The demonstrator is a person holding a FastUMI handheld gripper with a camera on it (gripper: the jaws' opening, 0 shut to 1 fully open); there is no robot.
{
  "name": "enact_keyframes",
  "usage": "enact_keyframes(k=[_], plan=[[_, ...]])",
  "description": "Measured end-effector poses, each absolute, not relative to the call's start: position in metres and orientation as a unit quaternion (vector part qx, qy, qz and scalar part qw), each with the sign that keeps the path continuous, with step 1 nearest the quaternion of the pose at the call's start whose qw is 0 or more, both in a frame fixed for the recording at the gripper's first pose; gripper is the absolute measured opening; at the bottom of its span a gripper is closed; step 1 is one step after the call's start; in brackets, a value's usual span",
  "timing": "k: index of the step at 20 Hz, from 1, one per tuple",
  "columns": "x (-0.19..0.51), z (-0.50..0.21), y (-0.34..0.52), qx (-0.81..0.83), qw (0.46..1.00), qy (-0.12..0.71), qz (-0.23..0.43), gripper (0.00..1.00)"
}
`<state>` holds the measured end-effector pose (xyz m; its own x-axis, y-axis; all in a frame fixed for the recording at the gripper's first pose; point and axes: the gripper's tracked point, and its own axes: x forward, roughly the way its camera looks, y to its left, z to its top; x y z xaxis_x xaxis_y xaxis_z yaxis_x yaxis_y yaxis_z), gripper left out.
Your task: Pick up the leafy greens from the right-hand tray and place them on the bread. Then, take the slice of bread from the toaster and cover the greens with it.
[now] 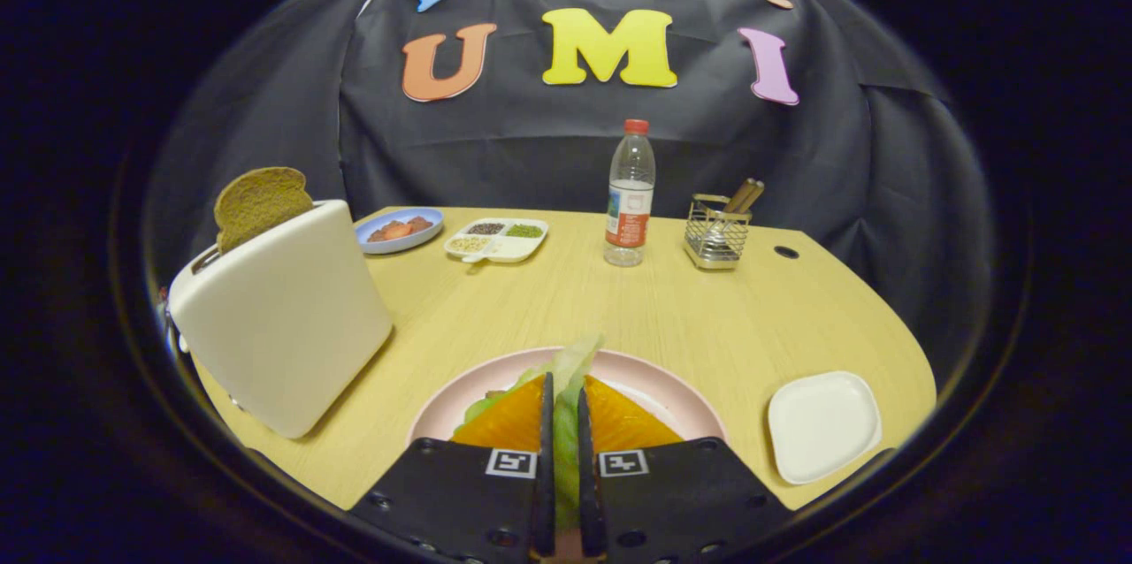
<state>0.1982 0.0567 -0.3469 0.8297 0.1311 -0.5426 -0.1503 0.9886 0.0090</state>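
Currently jaws clamp the greens [566,387], hanging over the pink plate [681,396] right below, while the next target, the bread [258,203], stands upright in the toaster [283,316] ahead-left on the bench [663,308].

The gripper [563,405] has its fingers drawn close on the leafy greens [566,369], which stand up in the narrow gap between them; both fingers seem to press the leaves, though the contact itself is hard to see. It hangs over a pink plate [659,383] on the counter [619,299]. To the left stands a white toaster [283,316] with a bread slice [259,203] sticking up from its slot. An empty white tray [822,425] lies to the right. Beyond are a blue dish [400,230], a divided dish [497,240], a water bottle [630,193] and a wire caddy [717,232].
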Motion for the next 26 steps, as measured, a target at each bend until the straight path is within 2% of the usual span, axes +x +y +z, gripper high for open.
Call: enact_keyframes(k=[2, 4, 7, 9, 12, 19, 26], plan=[[0.201, -0.346, 0.049, -0.024, 0.958, 0.28, 0.064, 0.15], [0.2, -0.34, 0.04, -0.028, 0.96, 0.273, 0.051, 0.32], [0.191, -0.327, 0.035, -0.026, 0.963, 0.264, 0.05, 0.76], [0.182, -0.317, 0.034, -0.027, 0.965, 0.257, 0.053, 0.82], [0.168, -0.295, 0.034, -0.038, 0.97, 0.236, 0.047, 0.97], [0.142, -0.226, 0.068, -0.036, 0.979, 0.191, 0.064, 0.97], [0.14, -0.16, 0.141, 0.009, 0.981, 0.165, 0.101, 0.96]])
